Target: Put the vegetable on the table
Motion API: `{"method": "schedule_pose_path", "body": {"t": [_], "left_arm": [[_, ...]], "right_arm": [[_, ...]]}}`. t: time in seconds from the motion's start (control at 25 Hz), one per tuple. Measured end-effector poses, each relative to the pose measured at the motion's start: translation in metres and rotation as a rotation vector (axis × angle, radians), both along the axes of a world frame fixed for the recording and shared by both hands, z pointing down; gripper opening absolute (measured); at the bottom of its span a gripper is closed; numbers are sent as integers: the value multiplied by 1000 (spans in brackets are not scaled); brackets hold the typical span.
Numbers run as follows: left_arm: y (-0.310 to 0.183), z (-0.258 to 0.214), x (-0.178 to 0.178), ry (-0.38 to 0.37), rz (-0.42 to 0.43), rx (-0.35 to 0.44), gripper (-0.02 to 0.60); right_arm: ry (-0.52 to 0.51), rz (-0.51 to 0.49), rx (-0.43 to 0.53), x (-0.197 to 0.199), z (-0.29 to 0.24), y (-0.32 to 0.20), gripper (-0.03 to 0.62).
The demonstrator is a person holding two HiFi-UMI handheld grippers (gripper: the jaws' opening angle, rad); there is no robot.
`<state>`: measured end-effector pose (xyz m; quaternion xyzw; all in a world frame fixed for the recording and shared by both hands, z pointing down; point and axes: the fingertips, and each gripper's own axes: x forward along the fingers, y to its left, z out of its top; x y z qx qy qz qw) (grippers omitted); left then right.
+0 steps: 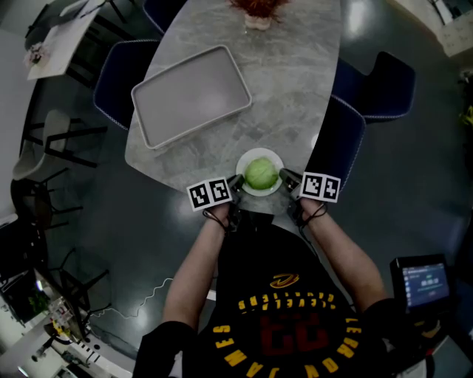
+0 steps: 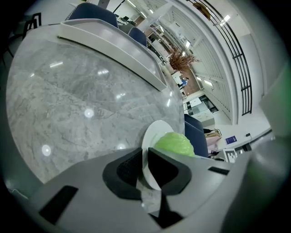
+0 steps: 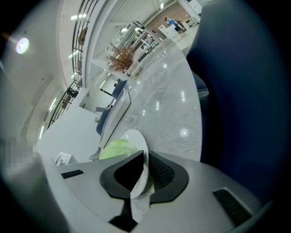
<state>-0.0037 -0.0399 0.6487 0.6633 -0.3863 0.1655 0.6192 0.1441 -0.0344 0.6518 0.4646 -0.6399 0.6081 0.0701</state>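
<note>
A round green cabbage [image 1: 260, 173] sits on a small white plate [image 1: 244, 162] at the near edge of the marble table [image 1: 295, 81]. My left gripper [image 1: 235, 184] is shut on the plate's left rim, and my right gripper [image 1: 285, 179] is shut on its right rim. In the left gripper view the plate [image 2: 152, 136] runs edge-on between the black pads of the left gripper [image 2: 144, 168], with the cabbage [image 2: 175, 143] beyond. In the right gripper view the plate [image 3: 136, 139] is pinched by the right gripper [image 3: 144, 175], with the cabbage [image 3: 116, 148] to its left.
A large grey tray [image 1: 191, 94] lies on the table's left half, also seen as a tray [image 2: 113, 43] in the left gripper view. A vase of dried red stems [image 1: 257, 10] stands at the far end. Dark blue chairs [image 1: 347, 140] flank the table on both sides.
</note>
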Motion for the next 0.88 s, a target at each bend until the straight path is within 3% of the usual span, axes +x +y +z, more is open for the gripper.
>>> {"method": "schedule_pose_path", "body": {"t": [0.24, 0.4, 0.52, 0.72, 0.88], "left_arm": [[-1, 2, -1, -7, -13, 1, 35], [-3, -1, -8, -166, 57, 74, 53], [-6, -6, -16, -250, 70, 126, 54], [-6, -15, -29, -272, 42, 146, 54], [-5, -24, -31, -269, 25, 167, 52]], "right_arm": [[12, -29, 2, -1, 3, -3, 40], [41, -61, 19, -1, 4, -5, 40], [122, -104, 42, 0, 3, -7, 40], [273, -74, 122, 18, -8, -19, 40], [245, -90, 233, 16, -33, -32, 38]]}}
